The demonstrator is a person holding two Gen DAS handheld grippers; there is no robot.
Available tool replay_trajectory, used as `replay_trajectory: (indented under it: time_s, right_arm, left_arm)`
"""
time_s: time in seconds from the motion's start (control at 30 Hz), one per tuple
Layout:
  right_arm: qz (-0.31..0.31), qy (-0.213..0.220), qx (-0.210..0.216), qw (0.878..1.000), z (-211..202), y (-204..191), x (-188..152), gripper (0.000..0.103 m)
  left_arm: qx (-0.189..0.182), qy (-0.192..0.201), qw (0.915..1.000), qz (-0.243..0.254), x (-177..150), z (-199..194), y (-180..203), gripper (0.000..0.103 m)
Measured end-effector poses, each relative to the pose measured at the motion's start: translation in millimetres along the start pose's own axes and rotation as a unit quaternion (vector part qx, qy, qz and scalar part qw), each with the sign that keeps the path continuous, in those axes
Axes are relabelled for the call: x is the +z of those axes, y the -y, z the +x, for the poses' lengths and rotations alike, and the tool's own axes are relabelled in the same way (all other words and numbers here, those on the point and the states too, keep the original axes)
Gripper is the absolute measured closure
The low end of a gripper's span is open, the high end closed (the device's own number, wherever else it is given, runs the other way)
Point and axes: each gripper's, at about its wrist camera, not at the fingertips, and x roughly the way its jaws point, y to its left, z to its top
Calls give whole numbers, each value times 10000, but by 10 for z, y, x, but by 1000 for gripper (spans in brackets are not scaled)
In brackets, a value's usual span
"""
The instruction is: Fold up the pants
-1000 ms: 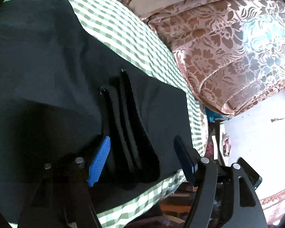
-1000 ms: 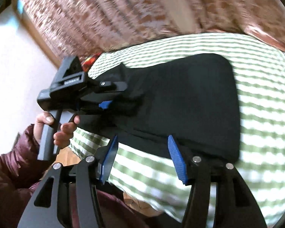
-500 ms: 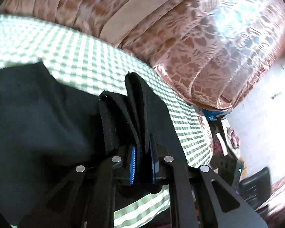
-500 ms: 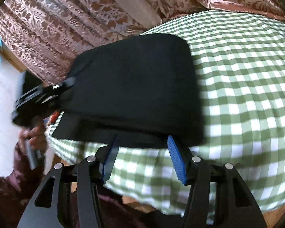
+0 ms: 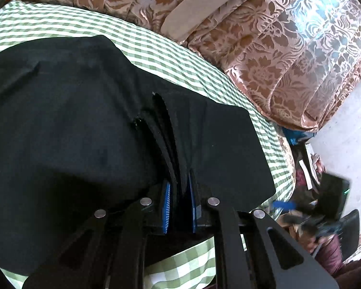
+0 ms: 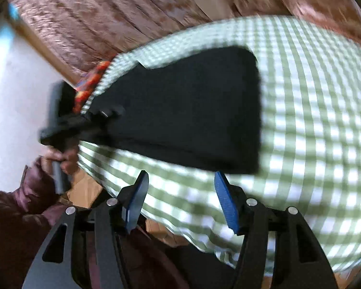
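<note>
Black pants (image 5: 79, 125) lie folded on the green-checked bedsheet (image 5: 170, 57), their stacked hem layers pinched in the clenched left claw (image 5: 179, 207) at the bed's near edge. Brown floral curtains (image 5: 288, 55) hang behind, and nothing blocks the cloth. The right claw (image 6: 180, 202) hovers released over bare sheet just short of the pants; its view is motion-blurred, with a maroon sleeve (image 6: 19, 202) cut off at the left.

Left tool (image 5: 179, 207) clamped shut; right tool (image 6: 180, 202) gapes open, empty.
</note>
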Motion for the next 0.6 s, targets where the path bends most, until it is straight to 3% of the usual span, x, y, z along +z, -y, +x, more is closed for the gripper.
replay_trajectory:
  time_s: [0.13,0.23,0.3,0.4,0.6]
  right_arm:
    - [-290,299,217,9989,75,-200,411,46]
    - [-575,265,405,9972,410,-446,729,57]
    - [-799,117,521,9954,689,-603,918,66]
    - [-1010,-165,669,9925,1085,-779,1108,72]
    - [-1156,-659,490,9899,1776,-850,1227,74]
  left_arm:
    - [47,100,9999,44,-29,-13,35,91]
    - [184,119,9997,126,-58,-33,58,88]
    - [282,103,9994,147,-81,-45,46,82]
    - [356,62,9990,257,-129,-54,35,82]
    - [806,43,9939,748,-244,17,135,82]
